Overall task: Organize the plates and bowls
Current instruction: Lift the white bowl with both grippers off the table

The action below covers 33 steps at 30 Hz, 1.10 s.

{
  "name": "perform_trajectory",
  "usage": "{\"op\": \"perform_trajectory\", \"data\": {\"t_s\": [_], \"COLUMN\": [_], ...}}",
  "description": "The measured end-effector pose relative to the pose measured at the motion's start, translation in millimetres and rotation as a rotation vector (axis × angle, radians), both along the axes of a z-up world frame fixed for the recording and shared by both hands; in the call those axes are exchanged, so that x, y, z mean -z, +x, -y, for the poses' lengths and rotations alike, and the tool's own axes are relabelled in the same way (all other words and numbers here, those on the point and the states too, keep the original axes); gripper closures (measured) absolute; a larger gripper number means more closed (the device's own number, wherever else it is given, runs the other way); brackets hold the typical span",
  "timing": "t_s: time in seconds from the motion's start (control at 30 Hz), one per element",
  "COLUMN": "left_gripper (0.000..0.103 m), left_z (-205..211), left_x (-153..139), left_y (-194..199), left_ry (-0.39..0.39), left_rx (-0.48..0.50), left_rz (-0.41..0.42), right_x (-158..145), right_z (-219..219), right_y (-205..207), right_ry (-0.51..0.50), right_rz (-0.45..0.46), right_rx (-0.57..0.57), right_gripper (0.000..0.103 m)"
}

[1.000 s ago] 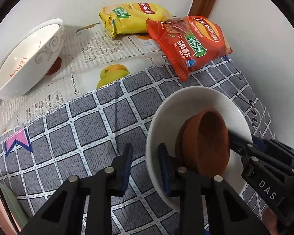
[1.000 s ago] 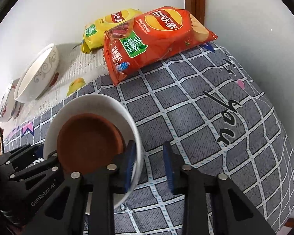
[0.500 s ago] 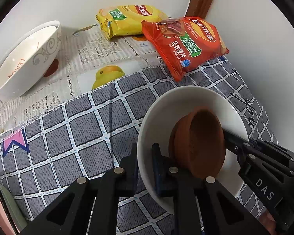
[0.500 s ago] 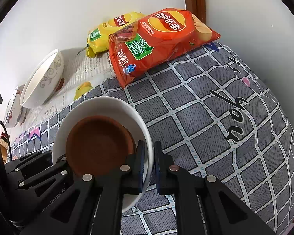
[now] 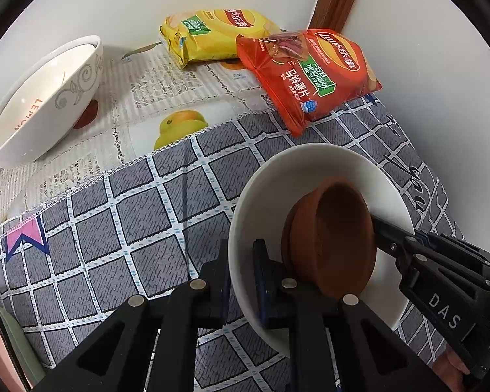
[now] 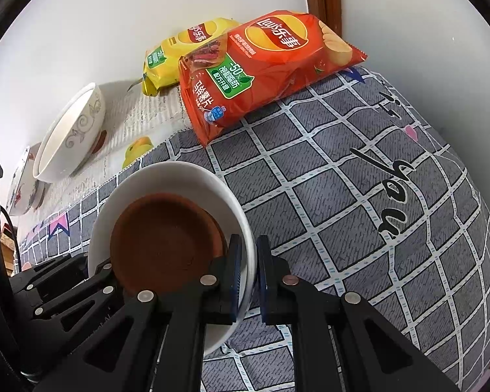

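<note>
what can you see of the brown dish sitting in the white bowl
The brown dish is a shallow, round saucer with a low upturned rim and a matte, terracotta-like surface; it looks empty. It lies inside the white bowl, off centre and leaning against the bowl's inner wall, so it sits tilted. The left gripper and right gripper are each shut on the bowl's rim at opposite sides, with their inner fingers close beside the dish; actual contact cannot be told.

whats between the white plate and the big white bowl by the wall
In the left wrist view, only bare cloth: grey checked cloth near the white plate, fruit-print cloth toward the patterned bowl.
</note>
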<state>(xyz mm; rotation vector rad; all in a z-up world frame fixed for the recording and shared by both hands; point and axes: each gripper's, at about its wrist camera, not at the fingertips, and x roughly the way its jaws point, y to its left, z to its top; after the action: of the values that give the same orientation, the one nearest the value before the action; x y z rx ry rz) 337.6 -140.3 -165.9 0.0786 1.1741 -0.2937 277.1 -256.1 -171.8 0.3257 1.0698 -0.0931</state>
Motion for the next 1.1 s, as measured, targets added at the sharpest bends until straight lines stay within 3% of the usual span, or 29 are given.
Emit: {"op": "perform_trajectory", "data": {"t_s": [0.8,1.1], "left_gripper": [0.092,0.092], "left_z": [2.2,-5.7], "left_x": [-12.6,-28.3], "left_y": [-13.0,-29.6], "left_ry": [0.015,0.007], "left_rx": [-0.023,-0.041], "left_rz": [0.014,0.023], "right_x": [-0.2,-15.4], "right_z": [-2.0,-10.7], "right_y": [-16.4,-29.9], "right_ry": [0.028,0.030], "right_rz": [0.017,0.040], "right_rx": [0.070,0.061], "right_gripper": [0.096,0.096]}}
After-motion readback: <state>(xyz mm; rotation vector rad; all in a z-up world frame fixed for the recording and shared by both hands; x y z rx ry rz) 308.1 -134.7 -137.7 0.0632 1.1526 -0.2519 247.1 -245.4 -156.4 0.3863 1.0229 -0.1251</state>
